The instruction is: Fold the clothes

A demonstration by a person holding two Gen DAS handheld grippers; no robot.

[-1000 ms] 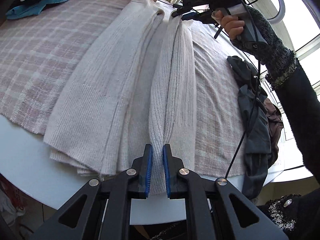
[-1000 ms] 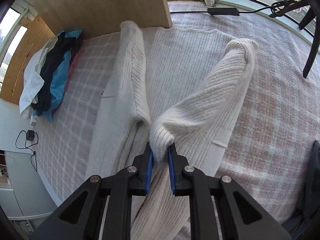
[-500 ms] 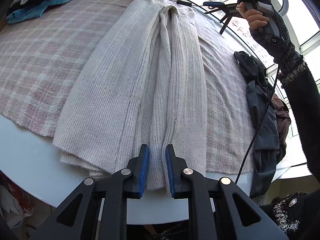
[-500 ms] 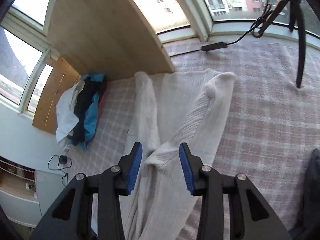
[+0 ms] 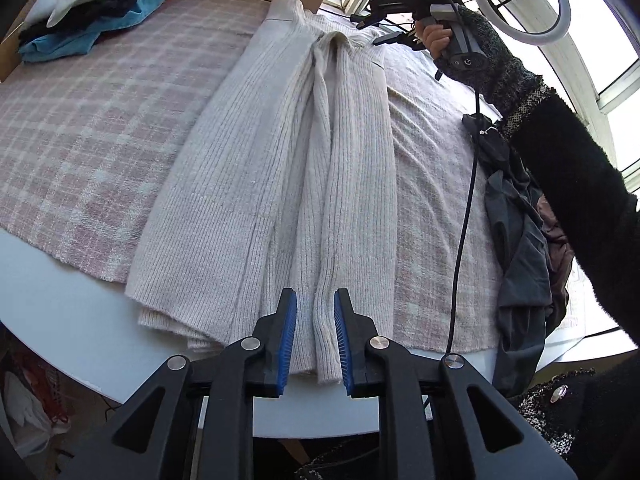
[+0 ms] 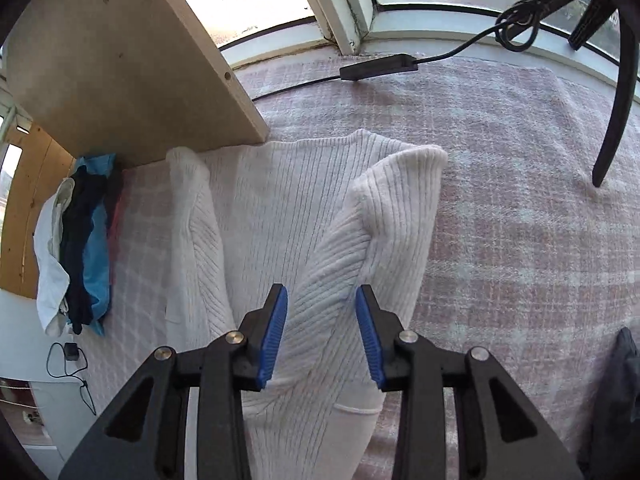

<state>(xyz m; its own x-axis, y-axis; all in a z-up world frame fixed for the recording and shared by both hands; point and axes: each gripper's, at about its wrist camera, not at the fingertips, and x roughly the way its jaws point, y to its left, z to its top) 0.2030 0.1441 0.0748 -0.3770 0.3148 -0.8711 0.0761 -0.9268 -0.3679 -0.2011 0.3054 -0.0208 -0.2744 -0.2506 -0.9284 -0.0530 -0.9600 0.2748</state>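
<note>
With both pairs of jaws spread and holding nothing, the left gripper point(image 5: 315, 338) hovers at the sweater's point(image 5: 280, 168) near hem and the right gripper point(image 6: 321, 332) above its far folded sleeves, the sweater lying lengthwise on the plaid blanket point(image 5: 80, 128).

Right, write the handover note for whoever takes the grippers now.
Left gripper: open, over the sweater's hem at the near table edge, holding nothing.
Right gripper: open, above the collar end, holding nothing.
Sweater lies flat on the plaid blanket; both sleeves are folded in lengthwise along the body.
Done: sleeves folded in.
Left: fold the body end to end, then probably add it to the folded pile by the wooden board. Unfolded dark clothes wait at the right edge.
</note>
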